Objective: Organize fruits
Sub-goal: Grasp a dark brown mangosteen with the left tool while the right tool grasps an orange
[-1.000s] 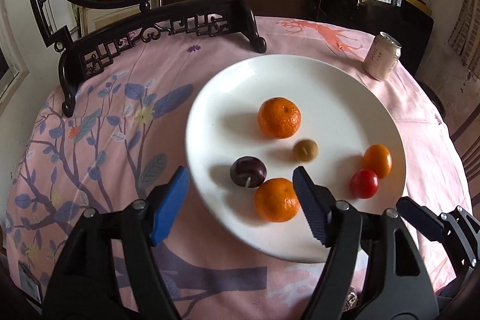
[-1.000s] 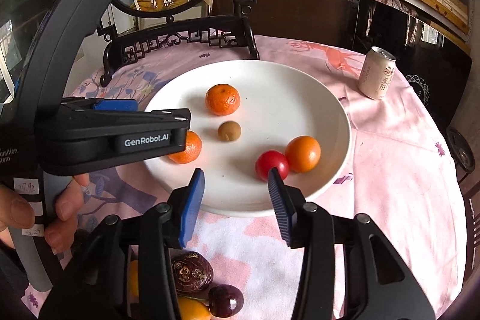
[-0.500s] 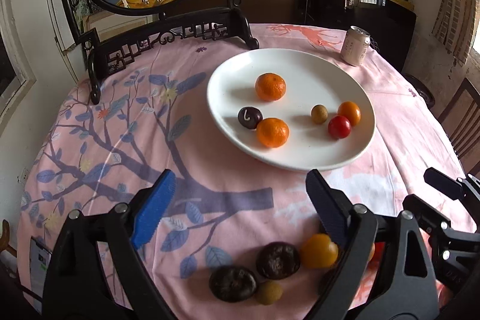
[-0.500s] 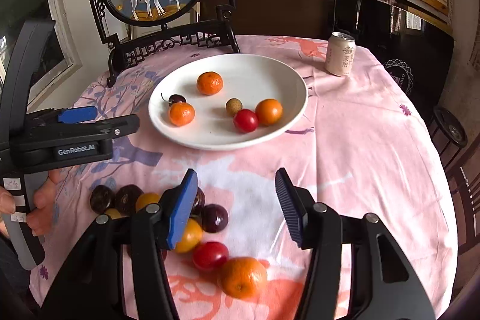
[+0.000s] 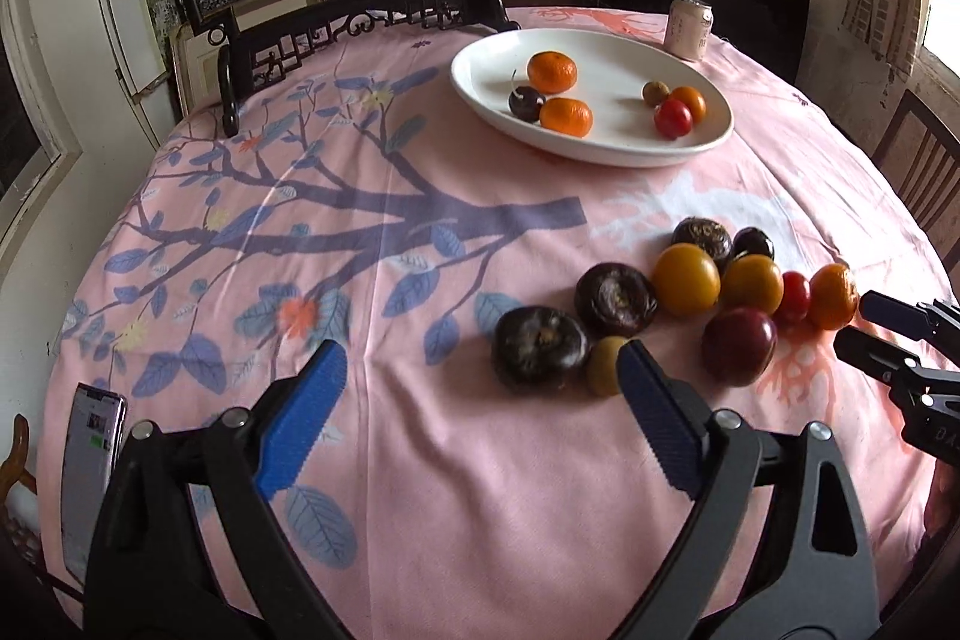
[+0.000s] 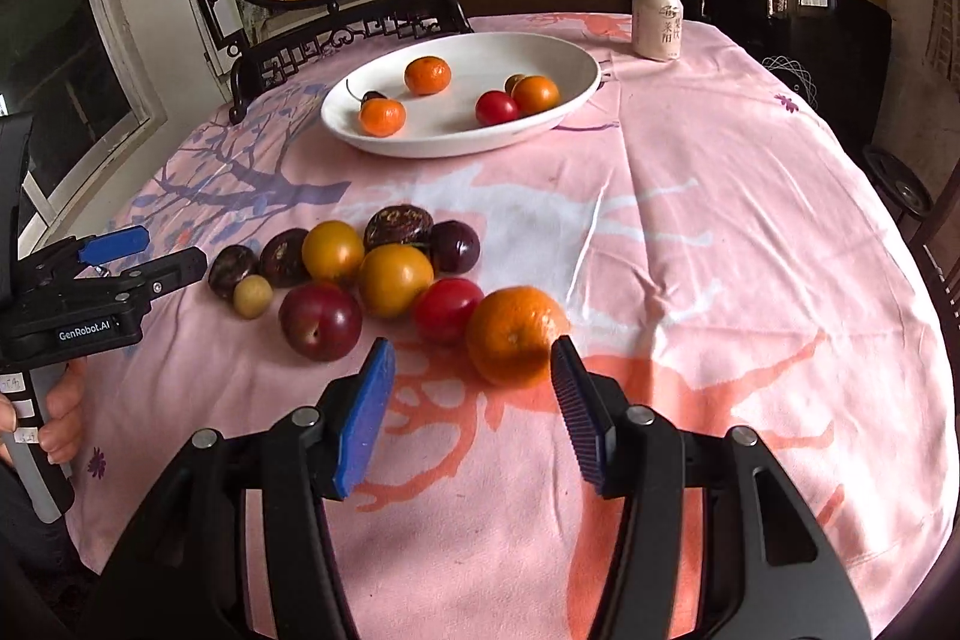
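My left claw hangs spread wide and empty over bare cloth, its jaws having just opened further, with nothing between them. Its right blue pad sits just in front of a small tan-green round fruit, which touches a dark wrinkled brown fruit. I judge that wide spread suits the bigger fruits in this heap.

My right claw is parted too and pinches nothing; its jaws opened a little within the past second. The dimpled orange mandarin lies just ahead, nearer the right pad, so I take it for my likely next pick. Beside it sit a glossy red round fruit, a yellow-orange round fruit and a dark red plum.

The heap lies loose on the pink flower-printed tablecloth; further off stands the white oval ceramic plate, already holding six fruits, with a pale drink can behind it.

A second ago both claws hung right over that plate. Since then both views have drawn back to the near heap, so the plate looks small and far.
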